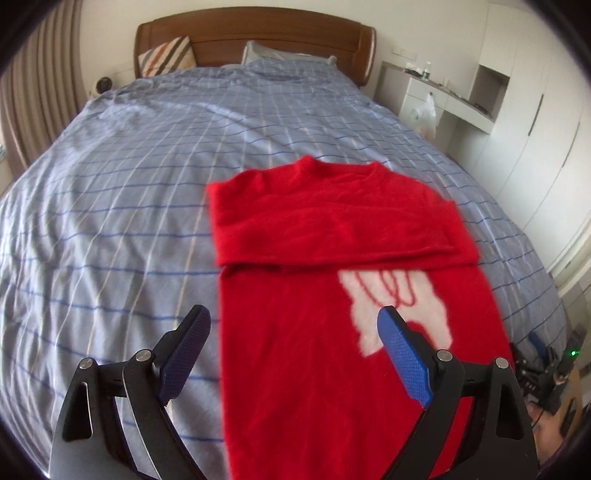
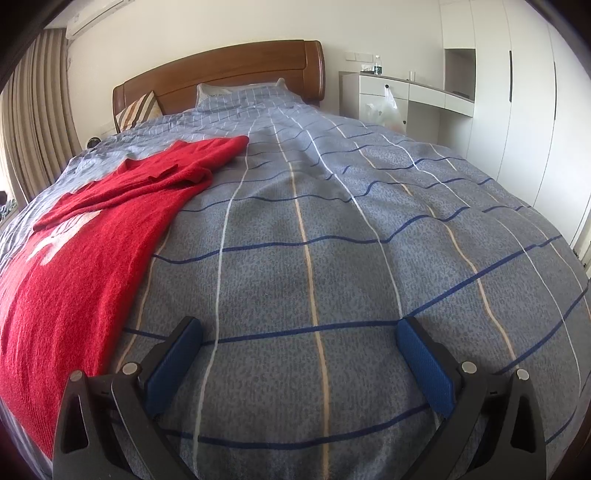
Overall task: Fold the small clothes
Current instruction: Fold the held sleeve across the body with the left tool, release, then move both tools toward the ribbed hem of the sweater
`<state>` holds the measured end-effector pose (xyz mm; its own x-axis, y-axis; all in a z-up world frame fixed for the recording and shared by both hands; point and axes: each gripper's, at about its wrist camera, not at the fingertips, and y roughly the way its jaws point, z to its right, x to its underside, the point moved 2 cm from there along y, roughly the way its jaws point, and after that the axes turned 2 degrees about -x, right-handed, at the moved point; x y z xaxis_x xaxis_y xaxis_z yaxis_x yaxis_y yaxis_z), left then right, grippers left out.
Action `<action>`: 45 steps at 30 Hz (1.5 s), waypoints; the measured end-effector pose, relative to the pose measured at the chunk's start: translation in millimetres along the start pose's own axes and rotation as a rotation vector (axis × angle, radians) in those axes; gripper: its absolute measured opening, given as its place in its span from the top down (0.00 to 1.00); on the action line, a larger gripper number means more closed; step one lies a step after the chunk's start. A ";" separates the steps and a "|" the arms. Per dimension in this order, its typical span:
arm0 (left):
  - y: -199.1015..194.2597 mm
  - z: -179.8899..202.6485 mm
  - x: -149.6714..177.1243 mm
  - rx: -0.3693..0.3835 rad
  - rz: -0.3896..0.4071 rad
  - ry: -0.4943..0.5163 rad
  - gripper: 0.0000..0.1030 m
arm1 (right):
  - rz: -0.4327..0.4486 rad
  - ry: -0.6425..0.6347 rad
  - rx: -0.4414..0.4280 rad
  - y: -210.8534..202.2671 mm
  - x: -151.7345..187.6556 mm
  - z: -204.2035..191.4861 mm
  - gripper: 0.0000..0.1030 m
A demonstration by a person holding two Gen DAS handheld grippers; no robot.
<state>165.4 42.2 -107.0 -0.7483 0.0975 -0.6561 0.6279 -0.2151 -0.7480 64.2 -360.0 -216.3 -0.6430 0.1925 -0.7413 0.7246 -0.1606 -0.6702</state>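
Observation:
A small red sweater (image 1: 332, 295) with a white patch on its front lies flat on the blue checked bedspread (image 1: 129, 184), its sleeves folded across the chest. My left gripper (image 1: 293, 321) is open and empty, above the sweater's lower left edge. The sweater also shows in the right wrist view (image 2: 92, 236), at the left. My right gripper (image 2: 299, 328) is open and empty, low over bare bedspread (image 2: 332, 240) to the right of the sweater. The other gripper's body (image 1: 543, 365) shows at the left wrist view's right edge.
A wooden headboard (image 1: 258, 33) with a striped cushion (image 1: 168, 55) and a pillow (image 1: 280, 55) stands at the far end. White cabinets and a desk (image 2: 406, 88) with a plastic bag (image 2: 386, 107) line the right side. Curtains (image 2: 26, 122) hang at the left.

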 end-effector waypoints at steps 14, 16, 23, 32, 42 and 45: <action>-33.8 -54.3 74.4 -0.049 0.013 -0.217 0.10 | -0.003 -0.007 0.012 0.5 -1.9 -0.7 0.00; -37.7 -50.7 71.4 -0.051 0.023 -0.197 0.10 | -0.003 -0.007 0.012 0.4 -1.9 -0.9 0.00; -51.3 -40.8 68.8 -0.067 0.060 -0.144 0.08 | -0.003 -0.007 0.012 0.5 -1.9 -0.9 0.00; -62.9 -44.6 69.6 -0.079 0.081 -0.148 0.08 | -0.004 -0.008 0.013 0.6 -1.9 -1.0 0.00; -72.1 -52.8 74.4 -0.110 0.093 -0.150 0.08 | -0.058 0.003 0.020 -1.1 -4.6 0.7 0.00; -75.6 -55.3 77.9 -0.113 0.100 -0.155 0.08 | -0.085 0.016 0.021 -8.3 -2.1 2.2 0.00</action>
<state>71.5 119.9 -107.2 -0.6993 -0.0711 -0.7113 0.7144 -0.1047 -0.6919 59.0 -361.2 -209.3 -0.6978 0.2219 -0.6811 0.6620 -0.1636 -0.7315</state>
